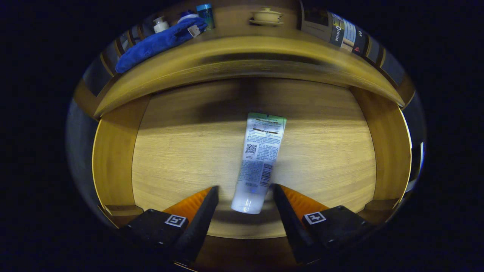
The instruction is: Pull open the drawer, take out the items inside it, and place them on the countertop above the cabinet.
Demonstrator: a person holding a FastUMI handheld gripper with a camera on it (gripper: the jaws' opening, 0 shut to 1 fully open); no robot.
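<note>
Tongs point(245, 189) released, fingers astride tube point(260, 158) cap end in open drawer point(181, 151). Tube likely light, squashy, slick; grip lower body near cap.

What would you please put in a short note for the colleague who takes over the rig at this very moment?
Gripper: open, fingers on either side of the tube's cap end, not pressing on it.
Drawer: already pulled open.
Tube: lying flat on the drawer floor, cap end between the fingers, the other end pointing toward the cabinet.
Countertop: above the drawer; a blue cloth, bottles and a lidded cup sit on it.
Done: drawer opened.
Left: close on the tube, lift it out, set it on the countertop.
</note>
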